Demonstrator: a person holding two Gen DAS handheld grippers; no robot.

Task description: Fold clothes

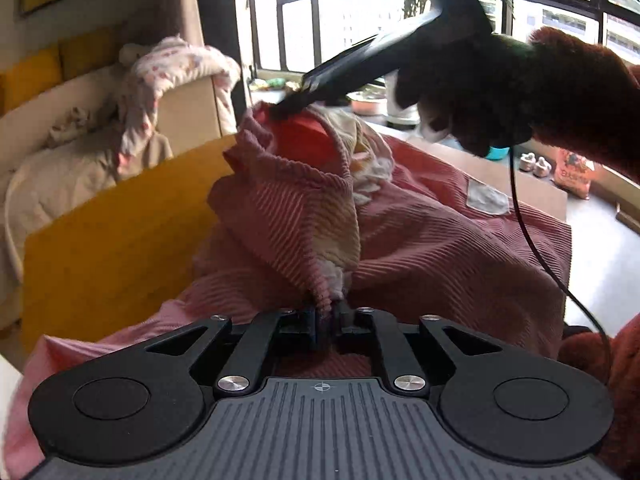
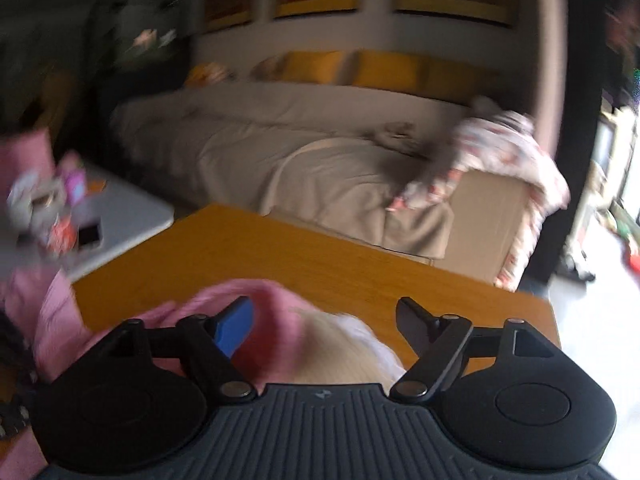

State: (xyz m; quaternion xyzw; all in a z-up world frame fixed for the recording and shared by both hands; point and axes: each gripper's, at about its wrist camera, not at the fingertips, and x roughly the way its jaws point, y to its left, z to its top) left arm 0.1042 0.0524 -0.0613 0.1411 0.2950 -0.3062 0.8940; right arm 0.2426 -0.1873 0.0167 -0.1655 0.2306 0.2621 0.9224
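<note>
- left gripper (image 1: 327, 312) is clamped tight on a bunched fold of the pink ribbed garment (image 1: 440, 232), fabric pinched right btwn the pads
- garment rises from those jaws in a ridge, w/ a cream/white lining (image 1: 344, 236) showing along the fold; the rest spreads ahead and to the right of the gripper over the yellow table (image 1: 120, 240)
- right gripper (image 2: 326, 322) has its jaws spread wide; pink cloth (image 2: 276, 320) and a pale patch sit below and btwn the fingers, but the pads aren't pressing on it. frame's blurry tho
- blue pad (image 2: 234, 330) visible on its left finger
- from the left cam, the right gripper comes in from upper right, tip at the far top edge of the raised fold; can't tell if it touches
- hand (image 1: 480, 92) in a dark glove holds it, rust fuzzy sleeve (image 1: 580, 92) behind, black cable hanging down
- beyond the table: beige sofa (image 2: 320, 152) w/ a floral blanket (image 2: 500, 148) over its arm
</note>
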